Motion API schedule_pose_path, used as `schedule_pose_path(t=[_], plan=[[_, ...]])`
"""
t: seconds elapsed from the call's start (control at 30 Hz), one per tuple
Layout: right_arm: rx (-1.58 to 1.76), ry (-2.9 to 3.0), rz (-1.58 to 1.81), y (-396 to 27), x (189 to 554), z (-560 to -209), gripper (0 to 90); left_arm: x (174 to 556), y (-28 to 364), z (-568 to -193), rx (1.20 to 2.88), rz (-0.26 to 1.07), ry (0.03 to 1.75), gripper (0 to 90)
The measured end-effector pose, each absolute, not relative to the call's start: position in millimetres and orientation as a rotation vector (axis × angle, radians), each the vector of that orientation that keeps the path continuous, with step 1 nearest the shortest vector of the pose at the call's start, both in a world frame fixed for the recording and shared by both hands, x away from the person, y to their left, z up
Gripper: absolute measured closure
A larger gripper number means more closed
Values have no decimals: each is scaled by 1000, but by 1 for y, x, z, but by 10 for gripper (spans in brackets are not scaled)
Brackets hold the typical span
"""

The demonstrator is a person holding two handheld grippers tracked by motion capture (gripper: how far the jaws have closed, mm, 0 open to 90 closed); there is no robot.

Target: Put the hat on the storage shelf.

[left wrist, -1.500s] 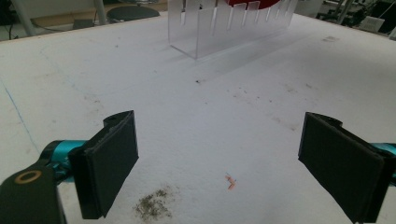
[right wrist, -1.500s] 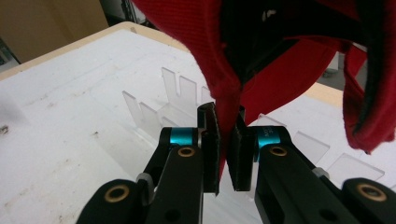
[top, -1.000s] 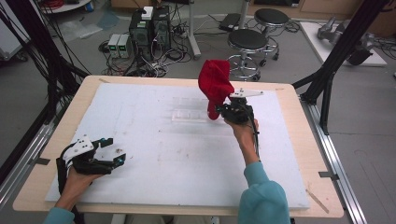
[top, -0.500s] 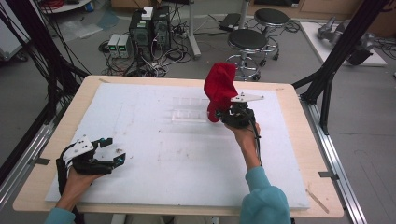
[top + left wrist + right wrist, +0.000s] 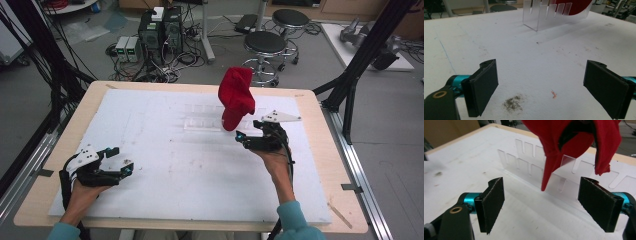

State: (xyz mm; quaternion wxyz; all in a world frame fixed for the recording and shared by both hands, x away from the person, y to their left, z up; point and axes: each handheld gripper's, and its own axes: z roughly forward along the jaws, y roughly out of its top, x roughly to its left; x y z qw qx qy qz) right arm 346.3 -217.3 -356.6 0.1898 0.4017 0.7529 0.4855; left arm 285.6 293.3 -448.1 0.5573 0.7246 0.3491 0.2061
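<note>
High view: red cap (image 5: 235, 103) hangs on the clear slotted rack (image 5: 202, 119), far centre of the white table mat (image 5: 150, 185). Right gripper (image 5: 244, 136) sits just near-right of the cap; its jaws have just been opening, nothing between them. Left gripper (image 5: 121, 160) rests at near left, well apart, jaws spread.

Left gripper view: jaws wide, empty; rack (image 5: 549, 13) and cap (image 5: 575, 3) far ahead.

Right gripper view: jaws wide, empty; cap (image 5: 564, 138) draped over a rack (image 5: 529, 162) tab just beyond them, apart from the pads.
</note>
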Motion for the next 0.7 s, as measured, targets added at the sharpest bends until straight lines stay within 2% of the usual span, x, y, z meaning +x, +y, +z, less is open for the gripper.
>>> schedule_pose_path(t=[0.13,0.3,0.47,0.7], plan=[[1071,2072,1417,-226,316,-342,146,283,294,-448,1693,518,812,127],[1014,2034,1459,-240,289,-346,139,281,294,-448,1685,533,805,127],[989,1957,1507,-262,260,-373,121,280,294,-448,1683,541,804,127],[1030,1909,1518,-274,250,-414,116,280,294,-448,1678,547,814,127]])
